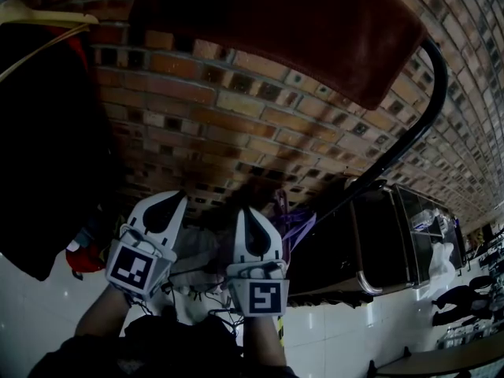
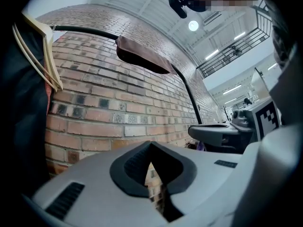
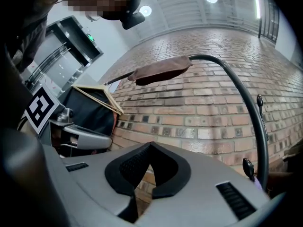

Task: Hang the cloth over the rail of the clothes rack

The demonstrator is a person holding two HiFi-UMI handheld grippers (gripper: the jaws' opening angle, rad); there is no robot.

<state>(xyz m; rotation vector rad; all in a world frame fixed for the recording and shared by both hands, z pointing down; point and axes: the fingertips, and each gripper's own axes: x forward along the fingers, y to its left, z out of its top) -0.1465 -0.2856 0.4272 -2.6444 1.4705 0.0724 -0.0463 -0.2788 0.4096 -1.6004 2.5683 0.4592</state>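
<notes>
- We hold the left gripper (image 1: 170, 201) low in front of us, and in its own view (image 2: 151, 149) the jaws are pressed together with only brick showing through the notch between the pads.
- Our right gripper (image 1: 250, 215) is just beside the left one, on its right. Its own view (image 3: 150, 149) shows the jaws closed in the same way, gripping nothing.
- The marker cubes (image 1: 132, 268) sit at the near end of both grippers, close to our arms.
- The brown cloth (image 1: 276, 22) is high above and ahead of both grippers, well apart from them. It is draped over the rail (image 1: 431, 85).
- From the left gripper, the cloth (image 2: 142, 58) hangs up and slightly right, on the black rail (image 2: 80, 30).
- From the right gripper, the cloth (image 3: 158, 70) sits up and ahead, where the rail (image 3: 246, 103) starts to curve down to that gripper's right.
- The brick wall (image 1: 228, 124) faces both grippers, behind the rail.
- A dark garment (image 1: 39, 132) on a wooden hanger (image 1: 39, 14) hangs to the left of the left gripper.
- A dark cabinet (image 1: 370, 242) stands to the right of the right gripper, with something purple (image 1: 293, 223) between them.
</notes>
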